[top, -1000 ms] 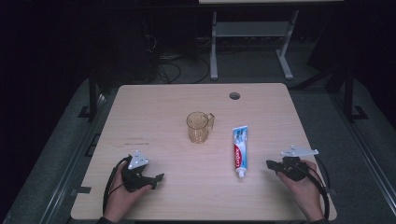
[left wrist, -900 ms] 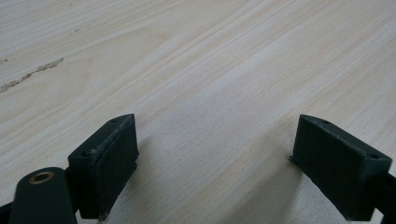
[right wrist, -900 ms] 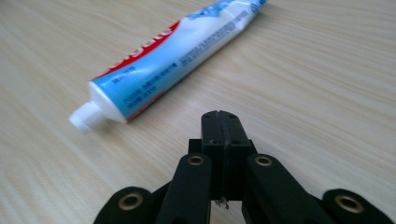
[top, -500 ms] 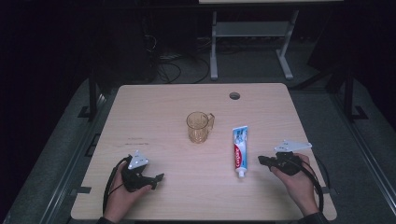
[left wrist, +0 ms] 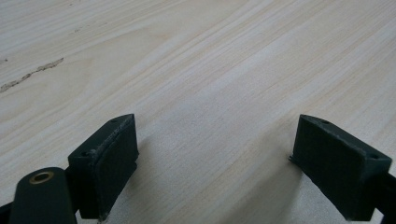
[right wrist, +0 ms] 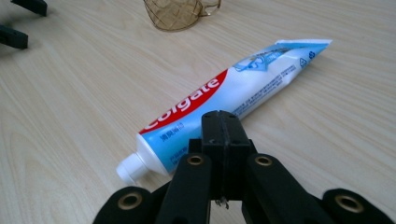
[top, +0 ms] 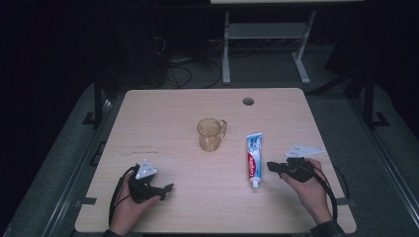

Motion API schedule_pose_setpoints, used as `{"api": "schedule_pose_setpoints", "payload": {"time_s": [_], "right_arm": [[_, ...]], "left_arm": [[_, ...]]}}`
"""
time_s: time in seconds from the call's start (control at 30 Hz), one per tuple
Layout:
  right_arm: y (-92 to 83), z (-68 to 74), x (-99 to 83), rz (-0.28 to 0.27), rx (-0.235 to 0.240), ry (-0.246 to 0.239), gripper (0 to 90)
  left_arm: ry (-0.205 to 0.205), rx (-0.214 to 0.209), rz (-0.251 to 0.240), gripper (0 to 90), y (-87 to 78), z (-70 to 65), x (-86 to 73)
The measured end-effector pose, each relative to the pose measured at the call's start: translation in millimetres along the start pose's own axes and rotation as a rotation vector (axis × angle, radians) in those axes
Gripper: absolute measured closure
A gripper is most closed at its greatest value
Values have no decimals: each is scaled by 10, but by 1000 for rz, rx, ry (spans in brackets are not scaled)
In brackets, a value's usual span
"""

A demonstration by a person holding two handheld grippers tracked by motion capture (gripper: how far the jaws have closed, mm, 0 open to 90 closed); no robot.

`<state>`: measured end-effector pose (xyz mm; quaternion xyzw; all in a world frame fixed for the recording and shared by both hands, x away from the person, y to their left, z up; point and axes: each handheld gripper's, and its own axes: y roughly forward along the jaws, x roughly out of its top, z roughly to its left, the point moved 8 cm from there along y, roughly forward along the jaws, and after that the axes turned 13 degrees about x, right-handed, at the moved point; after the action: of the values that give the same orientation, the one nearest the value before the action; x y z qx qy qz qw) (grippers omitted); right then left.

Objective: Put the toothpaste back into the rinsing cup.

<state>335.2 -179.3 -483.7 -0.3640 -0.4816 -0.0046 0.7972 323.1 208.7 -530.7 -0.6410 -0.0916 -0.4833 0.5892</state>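
White toothpaste tube [top: 254, 159] lies flat on the bench [top: 168, 108], right claw [top: 271, 166] pressed shut and empty just beside it. Left claw [top: 168, 188] rests wide open, holding nothing

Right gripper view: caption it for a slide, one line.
Shut right gripper points at a toothpaste tube lying flat on the wooden table, amber cup beyond.
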Motion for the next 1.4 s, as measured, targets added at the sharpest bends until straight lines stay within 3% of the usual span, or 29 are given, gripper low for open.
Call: {"api": "schedule_pose_setpoints", "payload": {"time_s": [0.83,1.4], "right_arm": [[392,127,229,28,66,-48,897],[699,116,234,88,86,-49,897]], "left_arm": [[1,0,1,130,-1,0,0],[1,-1,1,130,-1,-1,0]]}}
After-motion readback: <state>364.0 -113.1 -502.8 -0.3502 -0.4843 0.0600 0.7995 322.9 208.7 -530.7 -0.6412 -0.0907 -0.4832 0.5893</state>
